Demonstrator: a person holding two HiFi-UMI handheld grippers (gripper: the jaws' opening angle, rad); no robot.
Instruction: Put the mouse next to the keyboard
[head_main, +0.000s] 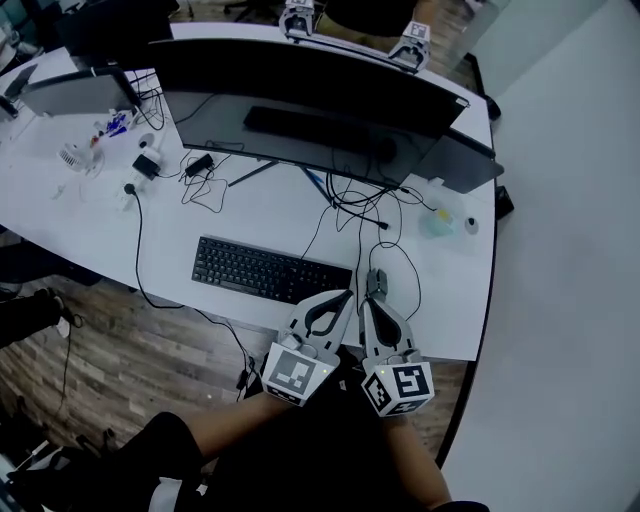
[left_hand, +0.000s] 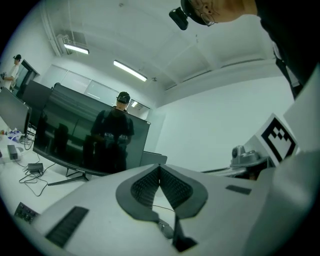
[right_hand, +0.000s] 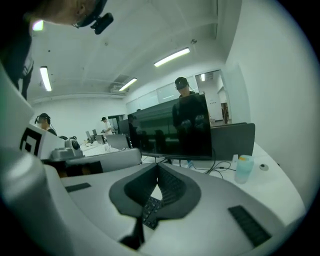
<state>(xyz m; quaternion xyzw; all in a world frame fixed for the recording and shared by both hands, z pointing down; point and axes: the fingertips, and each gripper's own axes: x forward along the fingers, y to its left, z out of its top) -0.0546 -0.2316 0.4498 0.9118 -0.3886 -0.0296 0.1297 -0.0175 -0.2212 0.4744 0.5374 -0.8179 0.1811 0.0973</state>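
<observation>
Left tongs (left_hand: 159, 167) are hovering pressed together, empty; right tongs (right_hand: 158, 166) likewise. The mouse (left_hand: 167, 229) is lying near the keyboard (head_main: 270, 270) on the counter (head_main: 445, 300)

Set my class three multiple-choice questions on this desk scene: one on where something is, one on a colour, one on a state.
1. Where does the pale bottle stand?
A) at the desk's right end
B) on the floor
C) at the desk's left end

2. What colour is the keyboard?
A) white
B) black
C) red

3. How does the right tool stand?
A) wide open
B) shut on the bottle
C) shut, holding nothing

Answers:
1 A, it stands close to the desk's right edge.
2 B, its keys and frame are black.
3 C, its jaws meet, and only the keyboard shows beyond them.
</observation>
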